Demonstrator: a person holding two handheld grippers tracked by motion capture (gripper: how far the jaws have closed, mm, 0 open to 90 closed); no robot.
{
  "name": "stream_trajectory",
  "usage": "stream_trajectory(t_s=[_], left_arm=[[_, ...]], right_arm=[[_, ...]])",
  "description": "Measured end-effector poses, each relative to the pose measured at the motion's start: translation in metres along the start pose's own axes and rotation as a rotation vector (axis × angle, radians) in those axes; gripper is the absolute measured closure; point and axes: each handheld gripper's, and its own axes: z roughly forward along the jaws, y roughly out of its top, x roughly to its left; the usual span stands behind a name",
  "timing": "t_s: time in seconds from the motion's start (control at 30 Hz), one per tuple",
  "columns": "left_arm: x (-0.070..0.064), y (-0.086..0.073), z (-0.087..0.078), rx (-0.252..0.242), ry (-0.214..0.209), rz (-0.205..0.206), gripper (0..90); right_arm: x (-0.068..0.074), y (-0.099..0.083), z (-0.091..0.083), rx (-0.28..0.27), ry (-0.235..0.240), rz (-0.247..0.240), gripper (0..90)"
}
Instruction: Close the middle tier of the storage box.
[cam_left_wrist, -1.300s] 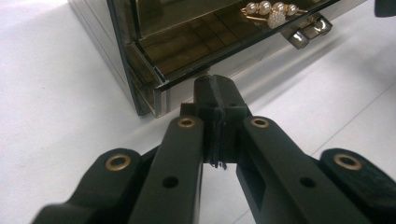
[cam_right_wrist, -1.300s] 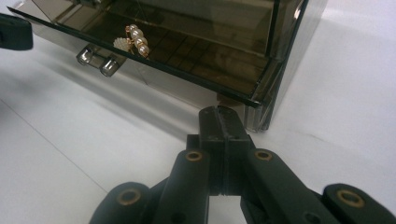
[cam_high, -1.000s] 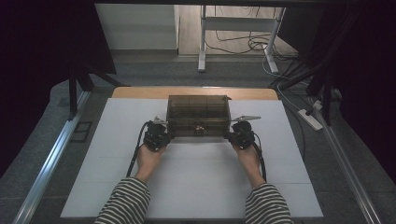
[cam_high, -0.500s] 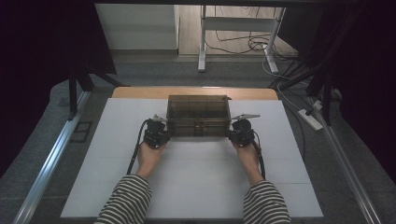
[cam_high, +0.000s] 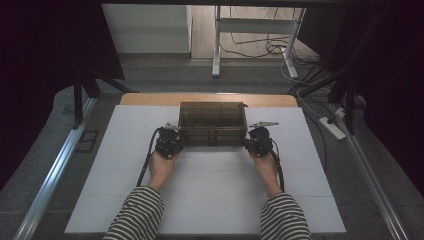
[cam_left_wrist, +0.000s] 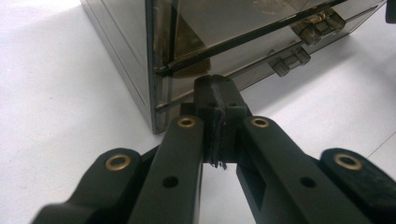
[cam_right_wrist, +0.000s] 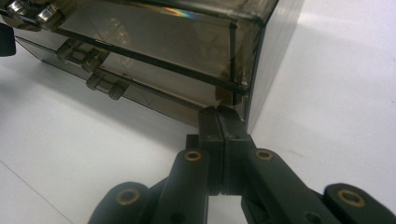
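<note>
Nothing has moved since earlier: my left claw (cam_high: 172, 142) & right claw (cam_high: 254, 141), both closed, empty, press the smoky drawer box (cam_high: 213, 123) near the desk's (cam_high: 210, 200) far edge.

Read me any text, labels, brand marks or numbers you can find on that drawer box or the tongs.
None can be read.
Smoky clear drawer box: no label, brand or number on its walls, drawer fronts or handles in either gripper view.
Left tongs and right tongs: plain black with brass rivets, no markings.
White table: blank, no print.
</note>
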Motion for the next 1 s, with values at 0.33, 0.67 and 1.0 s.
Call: stream_trajectory(t_s=[0.33,0.67,1.0], left_arm=[[-0.002,-0.002,-0.006,0.015,-0.014,0.034,85.0],[-0.009,-0.004,-0.015,0.024,-0.019,0.072,68.3],[-0.014,-0.008,-0.024,0.031,-0.018,0.097,52.8]], right_arm=[[0.004,-0.003,-0.005,0.021,0.009,-0.042,88.0],[0.002,-0.011,-0.015,0.040,0.005,-0.060,83.2],[0.000,-0.020,-0.025,0.031,0.014,-0.058,76.0]])
